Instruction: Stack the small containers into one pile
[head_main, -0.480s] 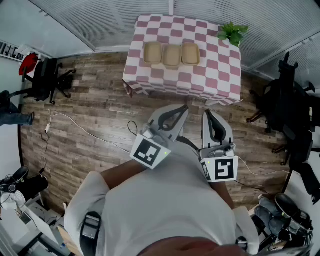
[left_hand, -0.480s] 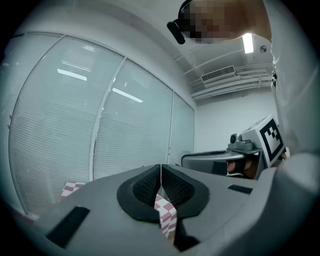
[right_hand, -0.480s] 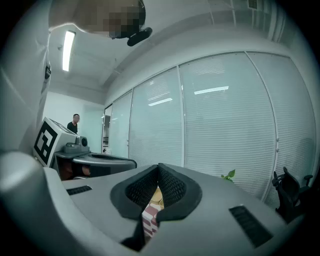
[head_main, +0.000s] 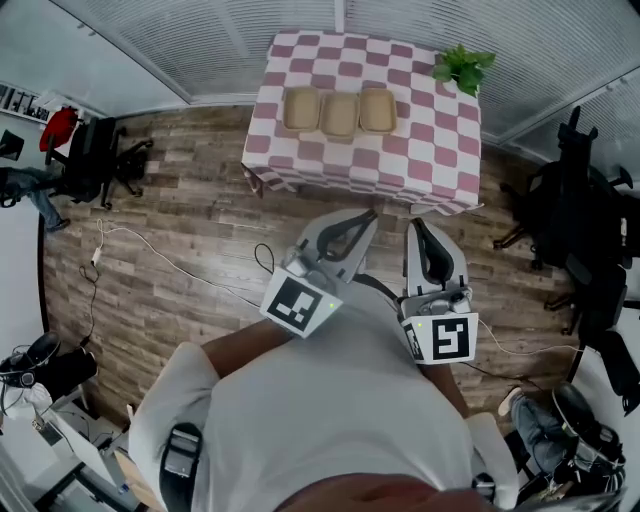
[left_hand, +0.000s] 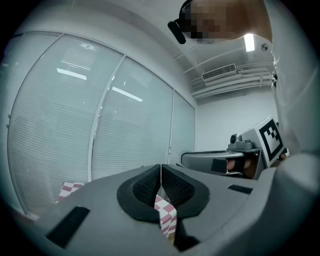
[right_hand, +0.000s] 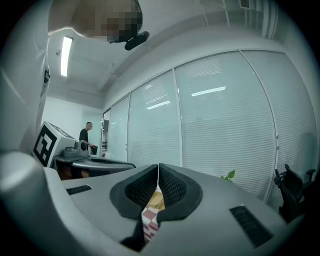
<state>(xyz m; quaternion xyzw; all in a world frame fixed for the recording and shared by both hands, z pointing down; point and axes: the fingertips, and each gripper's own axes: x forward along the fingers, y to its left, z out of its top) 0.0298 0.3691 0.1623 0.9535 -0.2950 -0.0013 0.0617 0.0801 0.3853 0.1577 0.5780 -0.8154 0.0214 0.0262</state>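
Three small tan containers, the left one (head_main: 301, 109), the middle one (head_main: 340, 113) and the right one (head_main: 378, 109), lie in a row on a table with a pink-and-white checked cloth (head_main: 420, 160) at the top of the head view. My left gripper (head_main: 362, 217) and right gripper (head_main: 414, 227) are held close to my body, well short of the table, both shut with nothing between the jaws. In the right gripper view a sliver of a tan container (right_hand: 156, 201) and of the checked cloth (right_hand: 148, 220) shows between the shut jaws. The left gripper view shows only checked cloth (left_hand: 166, 217).
A green potted plant (head_main: 461, 66) stands on the table's far right corner. Black office chairs stand at the left (head_main: 95, 155) and right (head_main: 570, 215). A white cable (head_main: 150, 255) trails over the wooden floor. Blinds line the far wall. A person's leg (head_main: 25, 190) shows at the left edge.
The table has shifted very slightly in the head view. The person at the left edge has moved; a shoe now shows at the lower right. Both grippers hold the same pose.
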